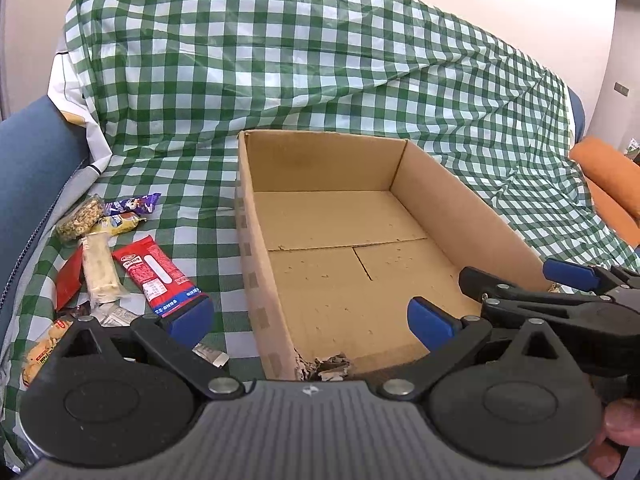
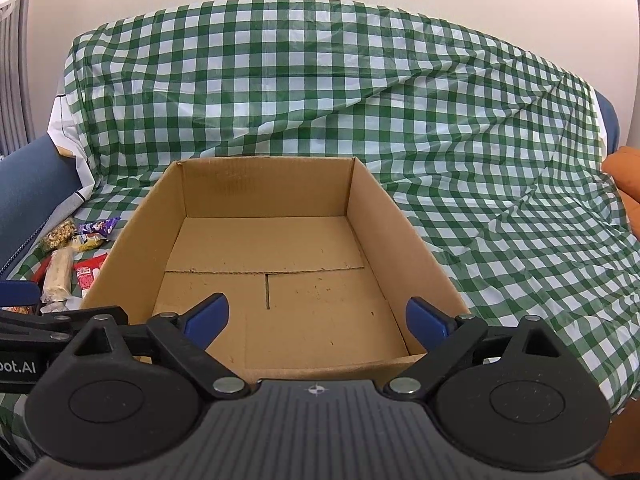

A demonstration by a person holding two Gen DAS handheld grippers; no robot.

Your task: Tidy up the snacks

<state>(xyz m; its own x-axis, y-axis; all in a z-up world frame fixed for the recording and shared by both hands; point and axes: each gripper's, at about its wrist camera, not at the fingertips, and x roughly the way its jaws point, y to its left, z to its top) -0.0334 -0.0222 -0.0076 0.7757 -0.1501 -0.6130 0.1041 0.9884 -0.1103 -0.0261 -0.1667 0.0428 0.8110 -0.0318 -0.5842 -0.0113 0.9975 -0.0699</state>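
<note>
On the checked cloth: cardboard box (image 2: 256, 248), open-topped, nothing inside.
Snacks: loose pile (image 1: 100, 256) left of the box, on the cloth; red packet (image 1: 158, 276) nearest the box wall.
Left gripper (image 1: 310, 318): jaws spread wide, nothing between, over the box's near left corner.
Right gripper (image 2: 316, 320): jaws spread, nothing between, above the box's near edge.

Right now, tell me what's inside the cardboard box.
Nothing: the cardboard box shows only bare bottom flaps. Its near inside wall is hidden by the right gripper.
</note>
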